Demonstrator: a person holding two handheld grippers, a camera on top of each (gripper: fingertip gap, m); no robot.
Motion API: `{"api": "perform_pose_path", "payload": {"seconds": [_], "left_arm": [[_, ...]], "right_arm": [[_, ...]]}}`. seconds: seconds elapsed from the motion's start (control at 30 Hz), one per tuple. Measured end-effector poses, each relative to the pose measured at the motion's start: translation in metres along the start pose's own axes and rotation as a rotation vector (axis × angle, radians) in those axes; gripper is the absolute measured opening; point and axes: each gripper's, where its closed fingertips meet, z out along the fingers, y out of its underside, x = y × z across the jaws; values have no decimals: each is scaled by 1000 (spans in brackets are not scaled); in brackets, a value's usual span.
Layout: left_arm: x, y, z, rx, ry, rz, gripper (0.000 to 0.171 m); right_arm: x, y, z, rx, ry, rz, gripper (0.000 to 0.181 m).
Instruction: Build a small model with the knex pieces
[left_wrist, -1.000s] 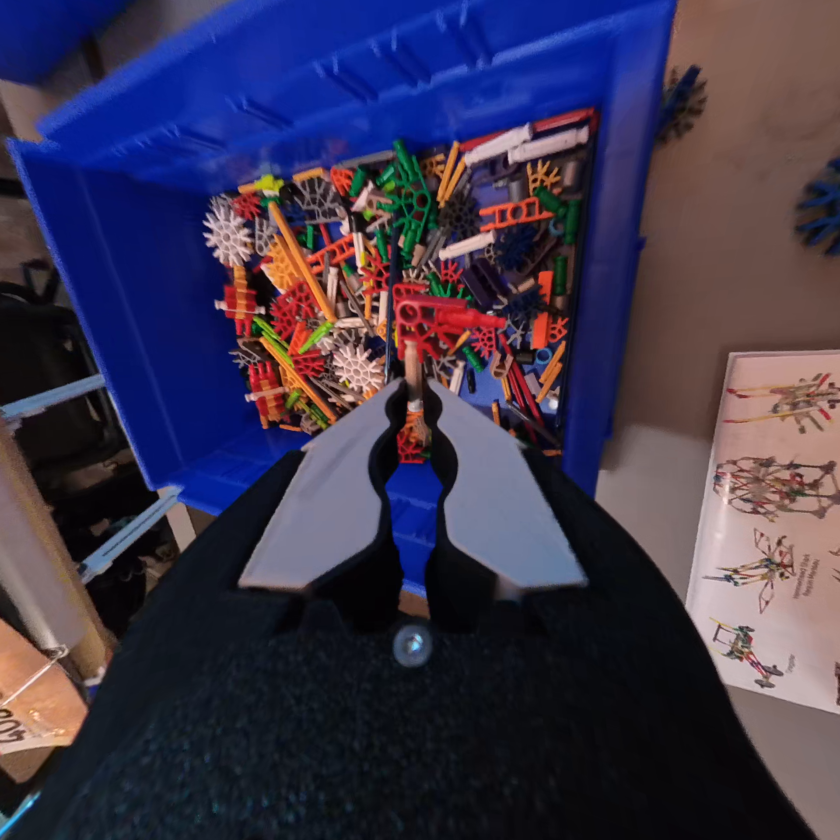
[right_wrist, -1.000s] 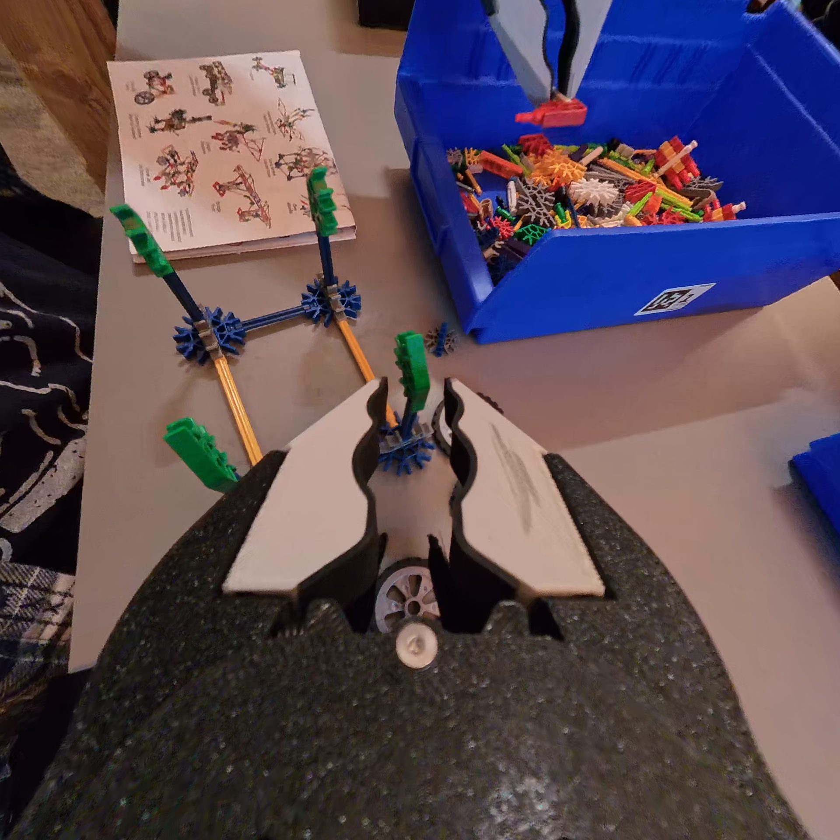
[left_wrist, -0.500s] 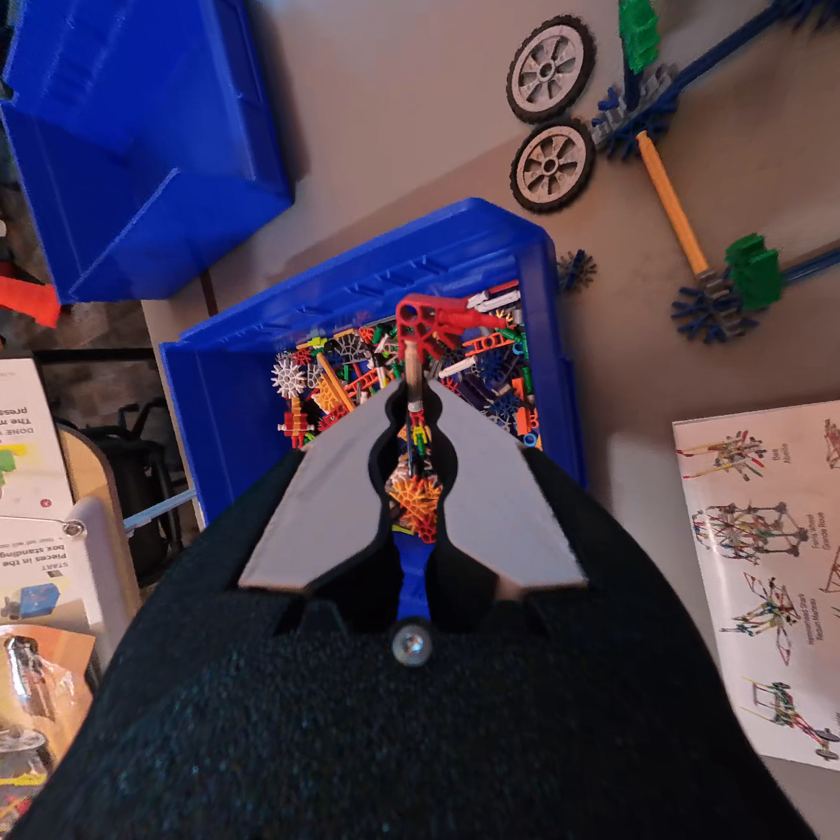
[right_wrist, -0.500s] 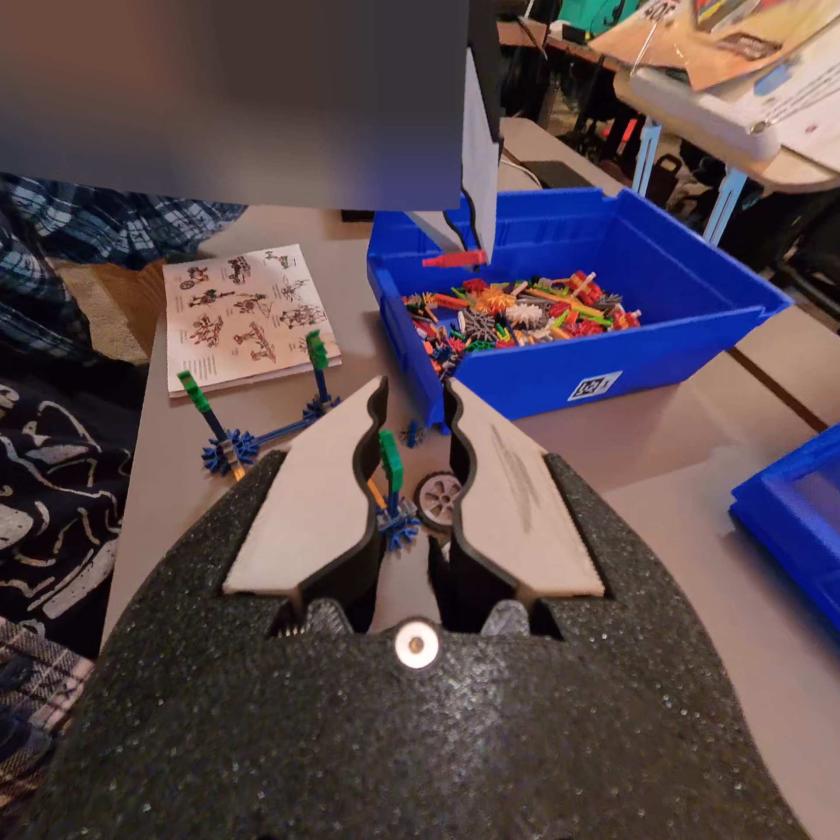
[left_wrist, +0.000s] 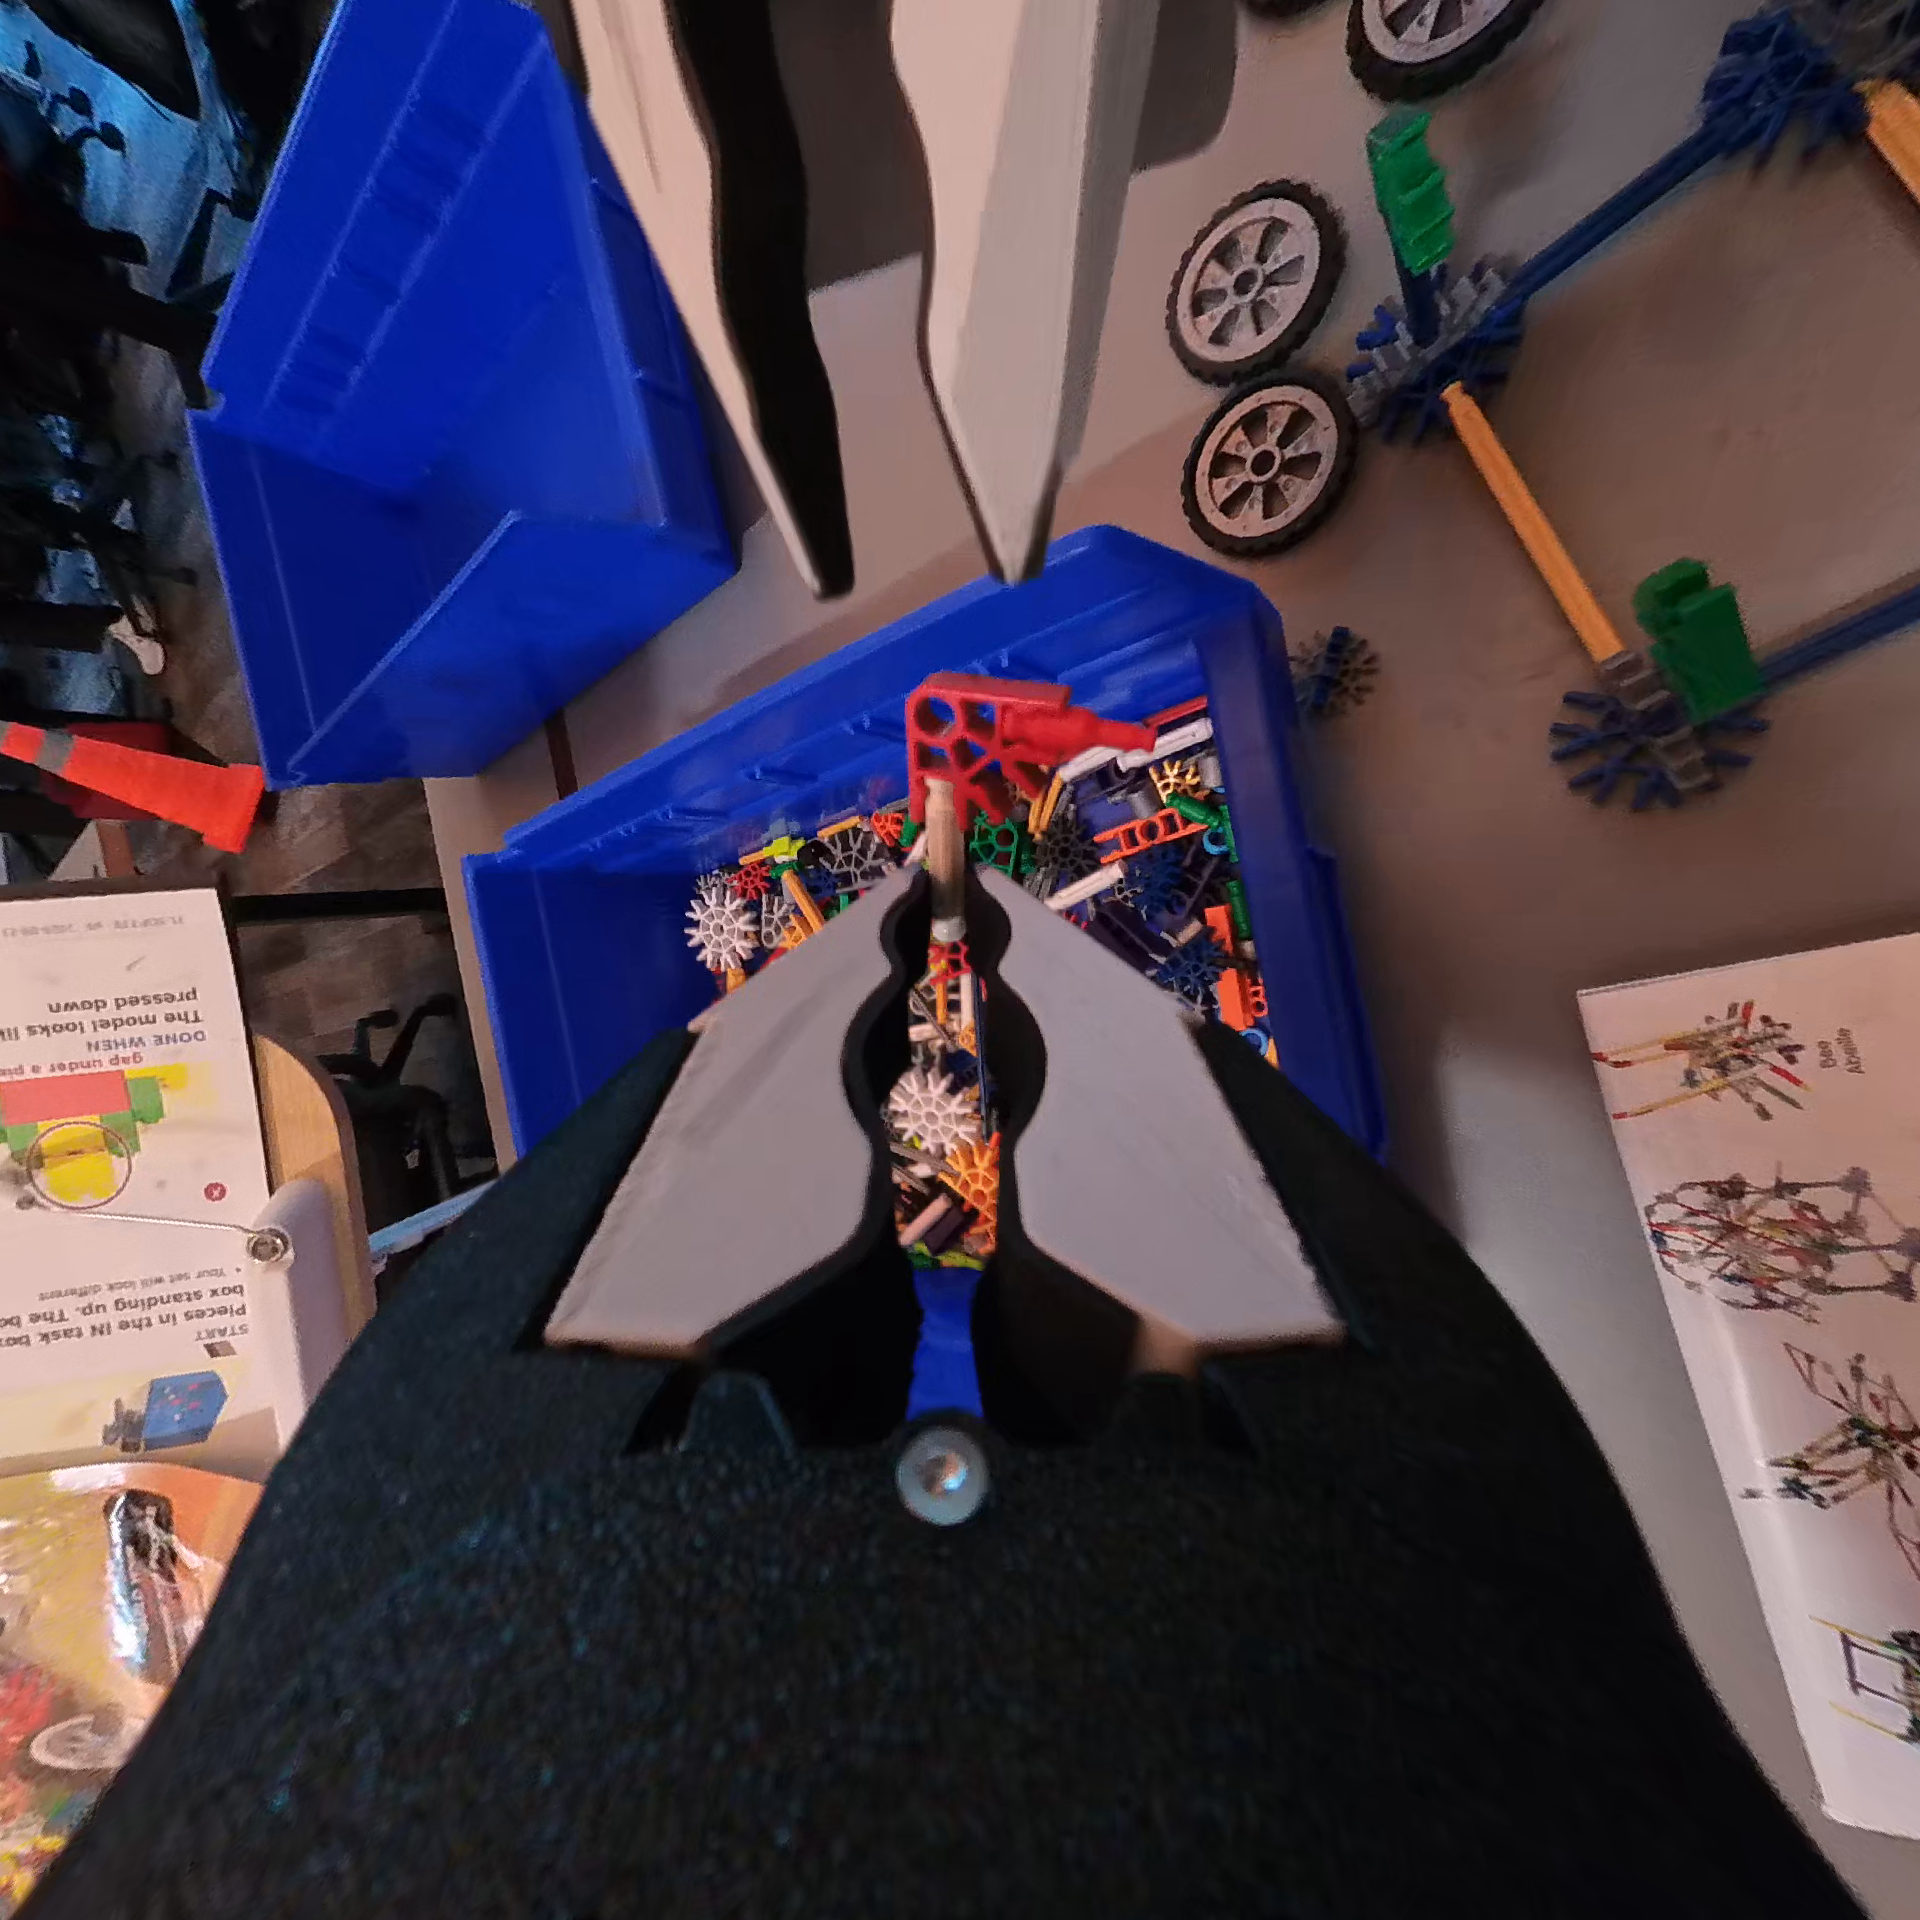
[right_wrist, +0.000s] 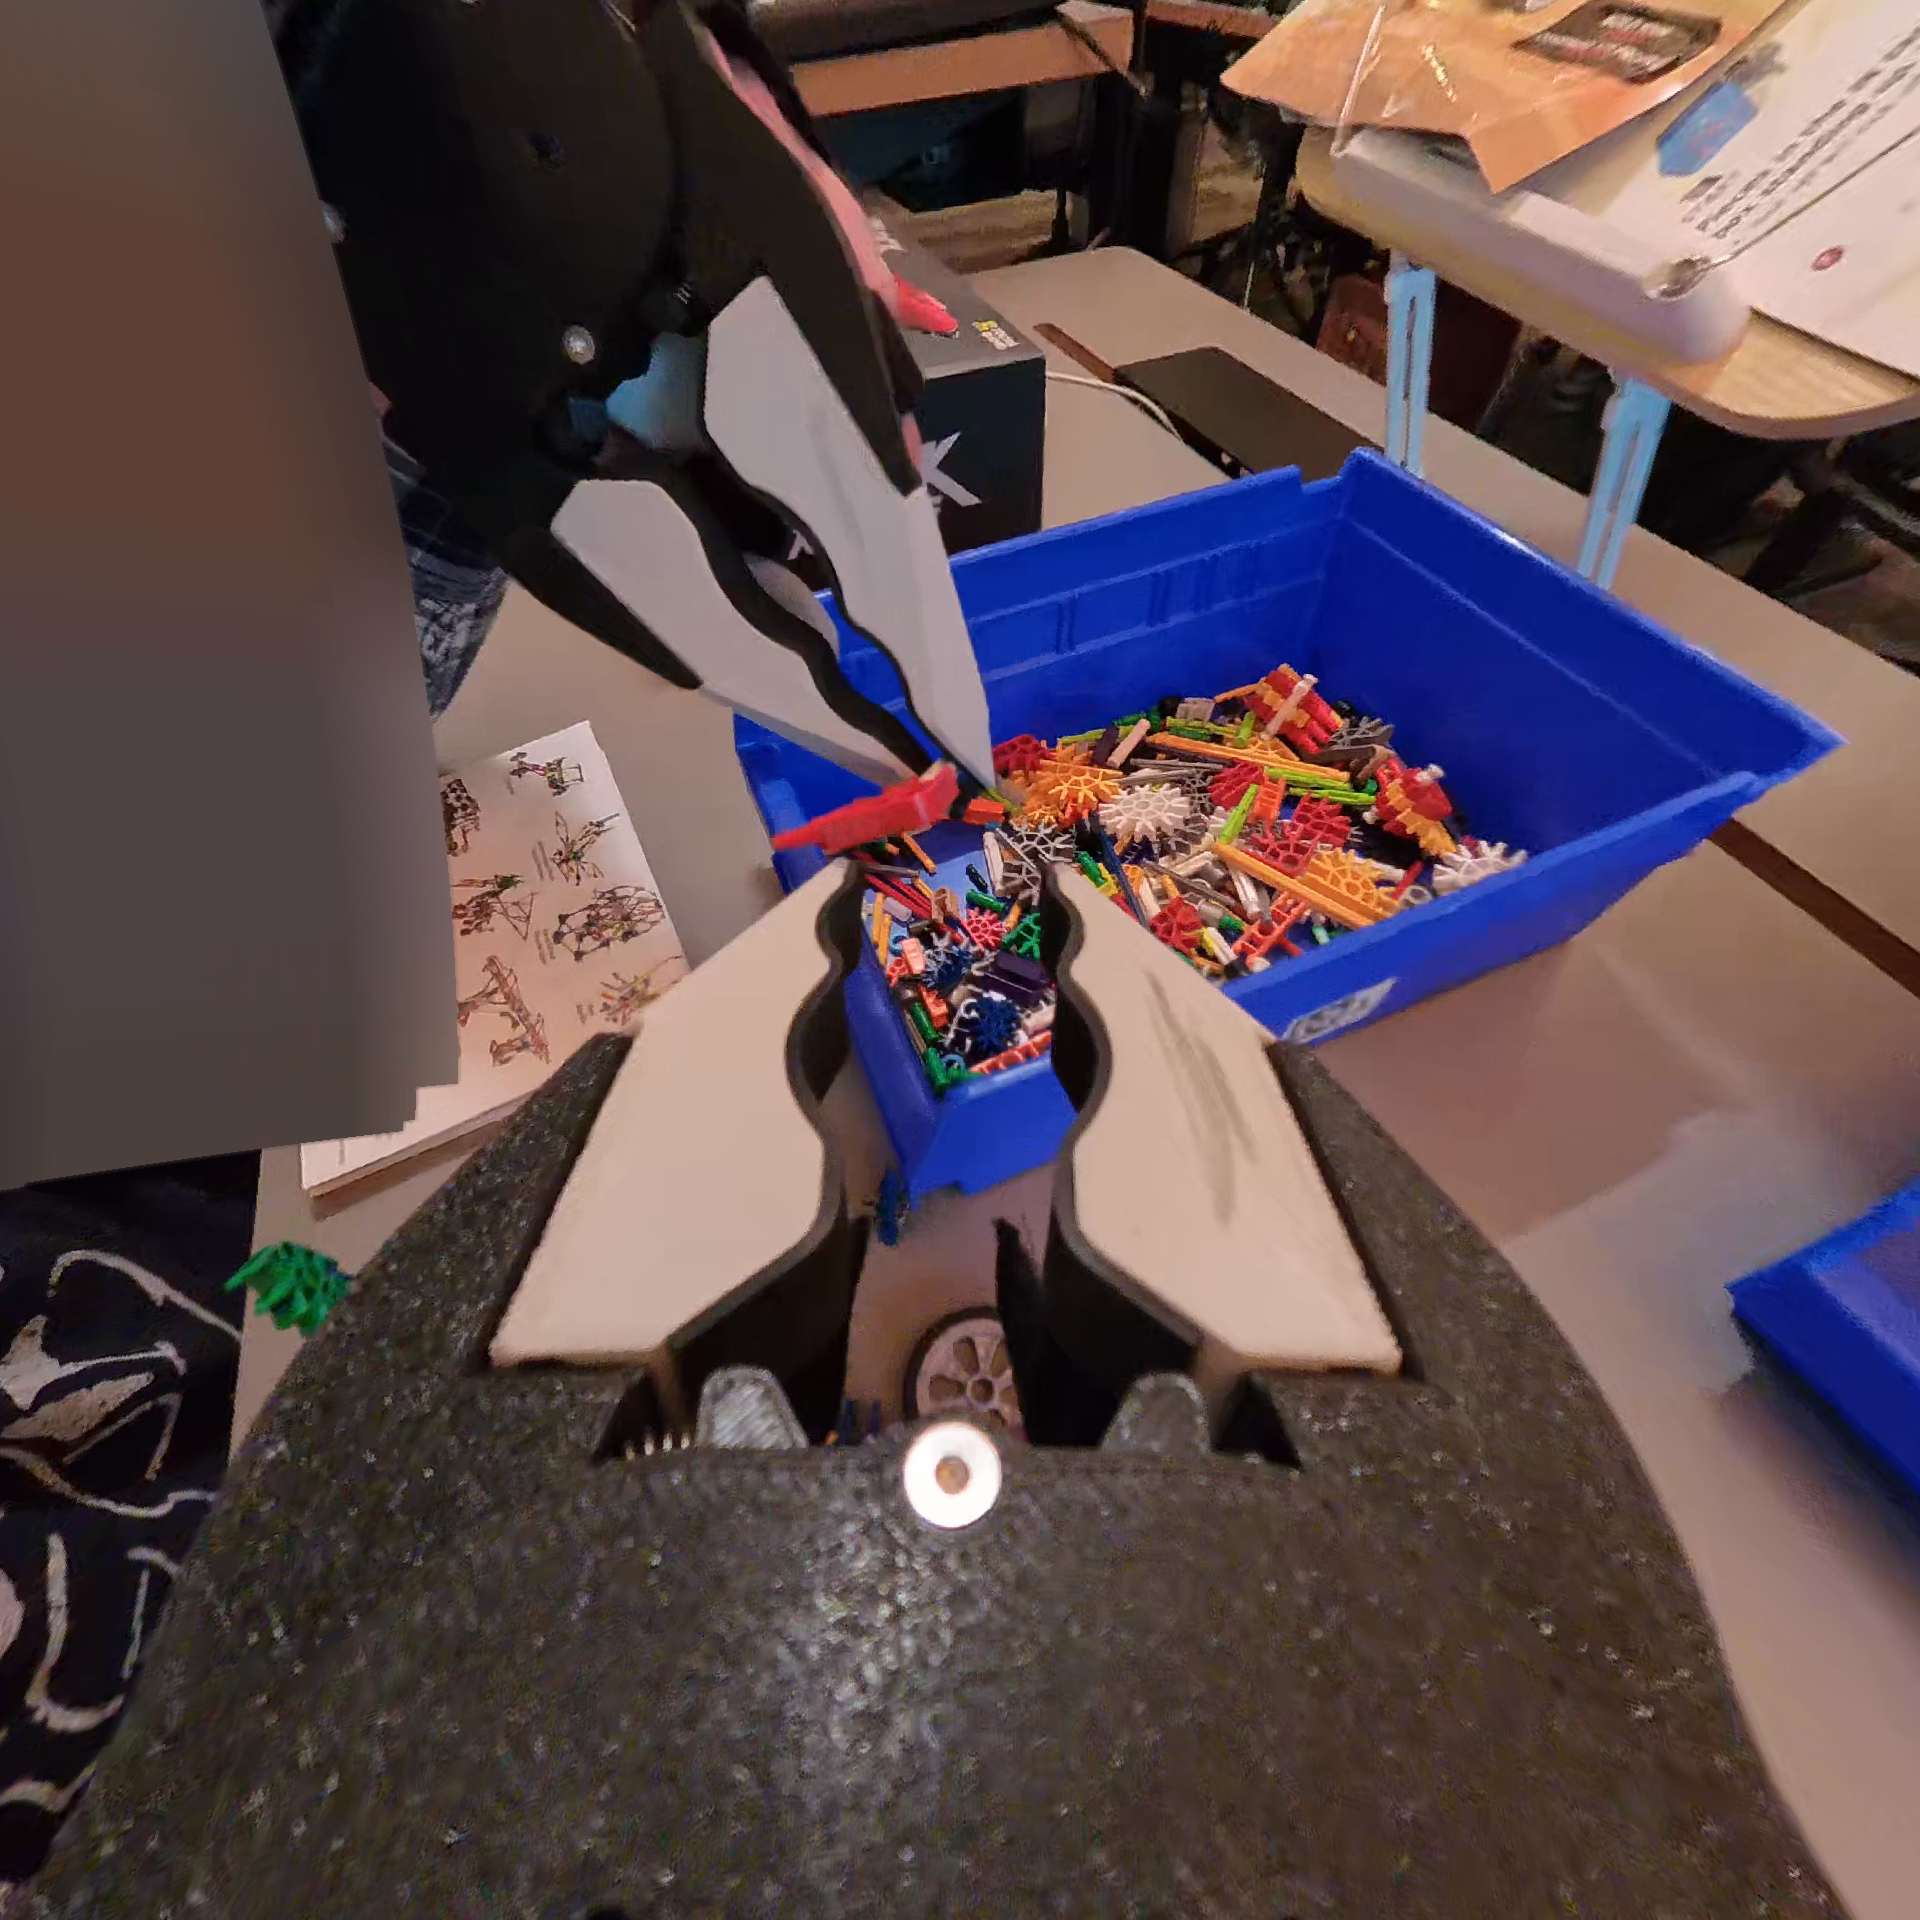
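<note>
Grey tabletop (right_wrist: 1558, 1091) below: our left gripper (left_wrist: 943, 883) clamps the rod of a red connector (left_wrist: 977, 743) over the blue bin (right_wrist: 1507, 644); our right gripper (right_wrist: 951, 883), spread empty, should approach squarely

Grey-tan flat tabletop (left_wrist: 1714, 873) carries everything. On it:
- deep blue plastic bin (right_wrist: 1558, 665), heaped with mixed coloured plastic construction pieces
- second blue plastic bin (left_wrist: 416, 436), beside first
- printed instruction booklet with model drawings (left_wrist: 1766, 1195), lying flat
- two grey spoked wheels with black tyres (left_wrist: 1252, 281), close together
- partial frame of blue and yellow rods, blue snowflake connectors, green blocks (left_wrist: 1496, 343), just beside wheels
- loose small blue snowflake connector (left_wrist: 1332, 670), near bin corner
</note>
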Motion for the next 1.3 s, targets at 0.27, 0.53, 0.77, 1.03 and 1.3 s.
{"api": "perform_pose_path", "payload": {"seconds": [0.27, 0.53, 0.77, 1.03, 1.3], "left_arm": [[-2, -3, 5, 17, -30, 47, 3], [-11, -9, 5, 31, -109, 91, 3], [-20, -19, 4, -12, -244, 204, 2], [-28, -20, -5, -17, -296, 204, 3], [-25, -19, -7, 99, -156, -9, 20]], "right_arm": [[-3, -3, 16, -22, -61, 45, 34], [-6, -3, 12, -24, -100, 105, 34], [-10, -7, 18, -12, -101, 175, 32], [6, -7, 13, -12, 31, 60, 4], [4, -15, 11, -12, 66, -104, 4]]}}
